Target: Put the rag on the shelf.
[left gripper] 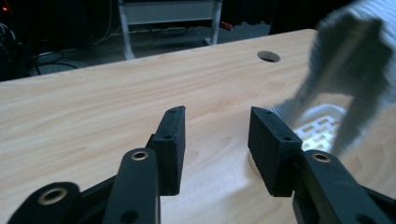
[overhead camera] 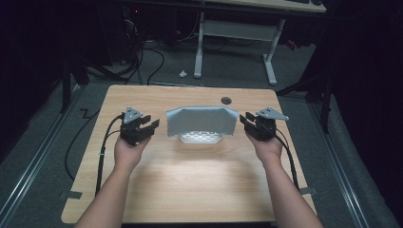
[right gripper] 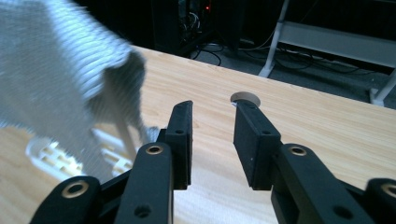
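- A dark room with cables on the floor surrounds the pale wooden bench [overhead camera: 190, 185].
- The left tool [overhead camera: 151, 125] has its jaws apart, with nothing between them.
- The right tool [overhead camera: 245, 119] is likewise parted and empty.
- Between the tools, the grey cloth [overhead camera: 202, 121] hangs spread over the white slotted basket [overhead camera: 199, 137], which rests mid-bench.
- A round hole [overhead camera: 226, 100] sits behind the cloth.

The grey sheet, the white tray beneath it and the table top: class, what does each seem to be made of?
Grey sheet: likely woven cloth; ribbed texture, corners drooping.
White tray: probably moulded plastic; glossy lattice of slots.
Table top: wood or wood-look laminate; pale grain, smooth matte finish. Which one cannot be told.
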A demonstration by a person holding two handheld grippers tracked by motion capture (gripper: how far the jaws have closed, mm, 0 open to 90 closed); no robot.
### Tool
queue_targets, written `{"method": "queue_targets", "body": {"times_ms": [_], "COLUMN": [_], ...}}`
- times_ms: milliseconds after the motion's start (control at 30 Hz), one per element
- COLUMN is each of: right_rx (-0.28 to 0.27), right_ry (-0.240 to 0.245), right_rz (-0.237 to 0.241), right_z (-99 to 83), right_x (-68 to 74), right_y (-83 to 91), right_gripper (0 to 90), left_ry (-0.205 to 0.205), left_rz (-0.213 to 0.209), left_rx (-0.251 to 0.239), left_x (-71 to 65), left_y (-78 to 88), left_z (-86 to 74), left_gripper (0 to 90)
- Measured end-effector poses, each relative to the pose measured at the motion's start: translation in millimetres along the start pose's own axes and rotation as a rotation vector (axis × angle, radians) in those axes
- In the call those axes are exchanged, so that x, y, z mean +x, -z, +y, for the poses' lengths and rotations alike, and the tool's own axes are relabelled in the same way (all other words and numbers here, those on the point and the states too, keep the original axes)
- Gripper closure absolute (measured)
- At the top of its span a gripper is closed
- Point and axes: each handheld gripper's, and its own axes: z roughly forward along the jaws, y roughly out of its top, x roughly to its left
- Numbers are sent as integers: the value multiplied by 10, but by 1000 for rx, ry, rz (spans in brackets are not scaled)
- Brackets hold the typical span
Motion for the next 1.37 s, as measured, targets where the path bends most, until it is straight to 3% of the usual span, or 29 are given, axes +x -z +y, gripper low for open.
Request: {"method": "queue_targets", "body": {"times_ms": [133, 200, 267, 300, 467, 567, 767, 867, 967, 1033, 1100, 1200, 1300, 1367], "right_rx": [-1, -28, -10, -26, 0, 11, 72, 112, 151, 158, 183, 199, 203, 198], "right_ry": [30, 57, 68, 78, 124, 118, 139, 156, 160, 166, 171, 232, 185, 187], "right_rz": [3, -6, -2, 3, 13, 33, 72, 92, 105, 95, 103, 108, 123, 118], "right_z": [-37, -74, -103, -130, -290, -418, -689, -829, -966, -1074, -1215, -1258, -1252, -1258], "right_x": [90, 147, 211, 244, 445, 561, 827, 975, 1094, 1152, 1211, 1243, 1190, 1163], "right_y": [197, 311, 409, 458, 652, 729, 747, 722, 699, 694, 695, 691, 667, 663], "right_gripper": [629, 619, 603, 596, 561, 548, 474, 443, 422, 418, 424, 416, 416, 417], "left_ry": [-9, -8, -12, -15, -31, -50, -84, -65, -41, -71, -90, -112, -123, -119], "left_rz": [-14, -31, -47, -57, -118, -145, -214, -247, -263, -259, -253, -247, -244, -242], "left_rx": [-6, -9, -11, -15, -5, 26, 101, 138, 160, 197, 203, 220, 221, 226], "left_x": [-33, -67, -121, -154, -376, -554, -953, -1084, -1132, -1157, -1167, -1196, -1214, -1211], "left_y": [172, 265, 362, 411, 574, 600, 558, 531, 538, 520, 503, 456, 451, 451], "left_z": [-134, -197, -252, -277, -425, -539, -774, -937, -1091, -1119, -1136, -1143, -1145, -1156], "left_gripper": [522, 508, 491, 480, 431, 416, 397, 400, 416, 405, 406, 402, 400, 401]}}
